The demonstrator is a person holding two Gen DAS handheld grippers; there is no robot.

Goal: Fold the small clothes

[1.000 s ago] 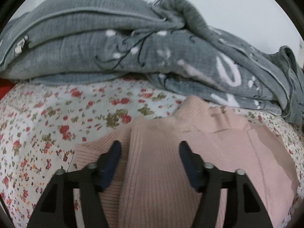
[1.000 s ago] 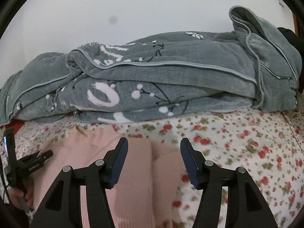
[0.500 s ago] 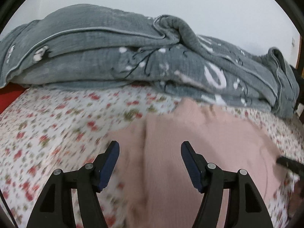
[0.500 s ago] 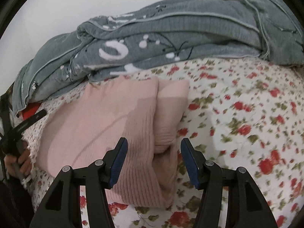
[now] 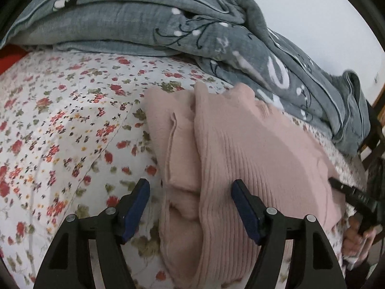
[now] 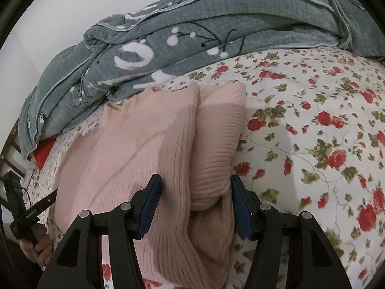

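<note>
A pink ribbed sweater (image 5: pixel 252 149) lies flat on the bed's floral sheet (image 5: pixel 60 125), its collar end toward a heaped grey blanket (image 5: pixel 144 24) at the far side, and both sleeves appear already turned in along the body: 1 folded strip runs down its left edge in the left wrist view, another down its right edge in the right wrist view. So the step in hand looks like the grab at the near hem, ahead of folding the garment in half lengthwise. The left claw (image 5: pixel 190 210) is angled down over the left edge; its jaws are opening, and the folded sleeve and the edge of the body lie under the gap between them, with neither pad pressing on the knit. The right claw (image 6: pixel 195 202) hangs over the right edge with its jaws apart, the sleeve's cuff bunched between them; the right pad sits right against the cuff, but I cannot tell whether it truly bears on it, and nothing looks gripped. Next, by my judgement, each claw must drop lower, close on all layers at the near corners, then carry them toward the collar together, kept level so the tucked sleeves do not slide out.
</note>
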